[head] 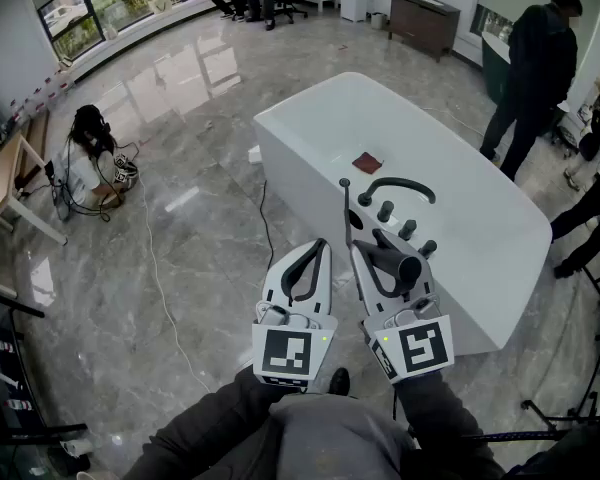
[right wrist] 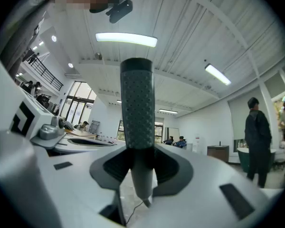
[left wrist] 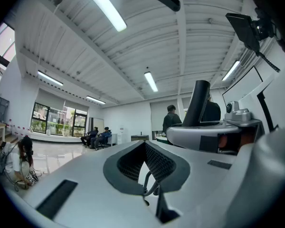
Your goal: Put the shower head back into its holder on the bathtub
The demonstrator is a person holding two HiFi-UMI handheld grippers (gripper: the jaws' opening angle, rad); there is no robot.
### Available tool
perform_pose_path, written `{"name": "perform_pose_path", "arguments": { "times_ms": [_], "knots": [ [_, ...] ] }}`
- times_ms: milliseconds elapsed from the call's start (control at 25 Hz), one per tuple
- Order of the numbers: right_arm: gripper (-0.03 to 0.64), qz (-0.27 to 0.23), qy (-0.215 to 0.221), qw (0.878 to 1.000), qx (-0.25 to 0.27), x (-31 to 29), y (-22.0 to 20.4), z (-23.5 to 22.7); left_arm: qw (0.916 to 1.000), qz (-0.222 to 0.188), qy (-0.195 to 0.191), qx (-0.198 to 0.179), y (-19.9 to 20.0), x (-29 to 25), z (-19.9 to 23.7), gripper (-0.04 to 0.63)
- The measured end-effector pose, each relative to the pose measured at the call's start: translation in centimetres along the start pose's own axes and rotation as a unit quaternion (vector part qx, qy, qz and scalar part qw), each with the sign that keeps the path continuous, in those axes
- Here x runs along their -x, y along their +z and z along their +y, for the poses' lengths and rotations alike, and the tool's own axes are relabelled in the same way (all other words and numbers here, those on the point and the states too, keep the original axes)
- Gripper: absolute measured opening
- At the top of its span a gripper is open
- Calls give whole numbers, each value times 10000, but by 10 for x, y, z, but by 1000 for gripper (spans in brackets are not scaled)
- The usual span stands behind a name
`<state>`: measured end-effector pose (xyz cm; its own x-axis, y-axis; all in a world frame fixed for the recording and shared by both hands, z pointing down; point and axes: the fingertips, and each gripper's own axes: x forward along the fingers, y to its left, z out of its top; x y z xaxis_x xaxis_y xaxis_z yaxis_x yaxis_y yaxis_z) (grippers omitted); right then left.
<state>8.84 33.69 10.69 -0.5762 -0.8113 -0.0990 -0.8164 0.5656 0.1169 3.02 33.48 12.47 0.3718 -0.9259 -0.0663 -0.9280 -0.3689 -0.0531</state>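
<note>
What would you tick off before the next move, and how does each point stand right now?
1. Right gripper shut on the shower head: ok.
2. Left gripper shut, empty, out of the way: ok.
3. Shower head seated in its holder: not ok, it is in the gripper.
4. Holder spotted beside the faucet on the bathtub: cannot tell.
5. Standing person away from the faucet: ok.

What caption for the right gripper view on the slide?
Right gripper shut on the dark grey, dimpled shower head, upright between its jaws; person in dark clothes at right.
</note>
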Motion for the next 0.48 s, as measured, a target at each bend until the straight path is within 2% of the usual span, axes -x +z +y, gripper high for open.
{"name": "perform_pose_path", "arguments": {
  "times_ms": [480],
  "knots": [
    [129, 50, -103, 9999, 118, -8, -9, -15, 9999, -43, -113, 59, -9, -18, -1, 3]
  ]
}}
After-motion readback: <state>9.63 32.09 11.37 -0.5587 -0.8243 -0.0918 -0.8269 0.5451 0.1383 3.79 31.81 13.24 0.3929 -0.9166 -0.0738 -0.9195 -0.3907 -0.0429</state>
